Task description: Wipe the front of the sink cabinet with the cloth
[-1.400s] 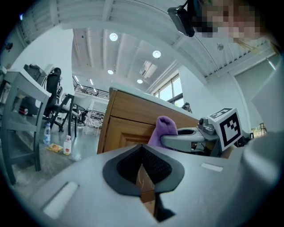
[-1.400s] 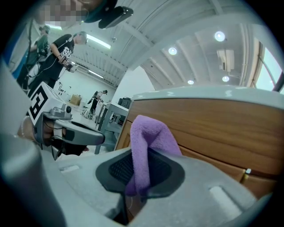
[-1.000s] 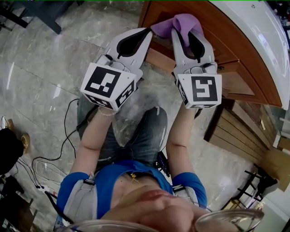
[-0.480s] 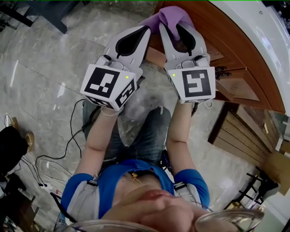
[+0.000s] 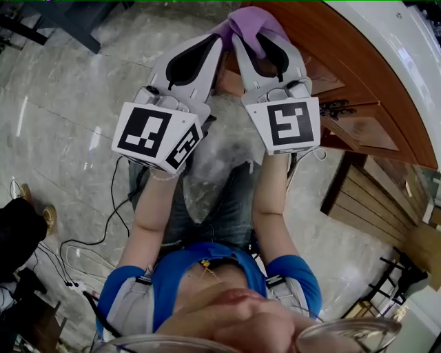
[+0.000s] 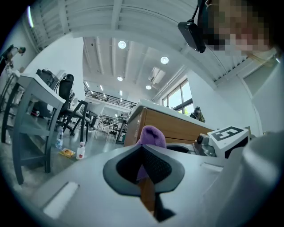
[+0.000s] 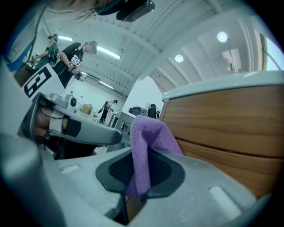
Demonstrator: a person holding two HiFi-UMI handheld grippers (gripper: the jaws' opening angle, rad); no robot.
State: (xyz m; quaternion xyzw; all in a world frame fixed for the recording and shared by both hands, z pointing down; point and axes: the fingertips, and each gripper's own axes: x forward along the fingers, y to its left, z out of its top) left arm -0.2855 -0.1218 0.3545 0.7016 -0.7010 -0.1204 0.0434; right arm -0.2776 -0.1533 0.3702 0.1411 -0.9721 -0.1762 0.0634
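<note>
While clamped shut on the purple cloth, left gripper and right gripper alike, slid from 1 toward 12 o'clock along the wooden sink cabinet front, holding it against the wood; likely mid-stroke, near the corner. Worked over glossy marble floor, below white countertop.

I logged the cloth as purple, and the sink cabinet front as warm brown wood grain under a white countertop. The left gripper and right gripper were pale grey with black mesh-textured pads, and their cubes carried black-and-white square marker patterns. The floor was grey and marbled, the shirt blue, the jeans faded blue-grey.
</note>
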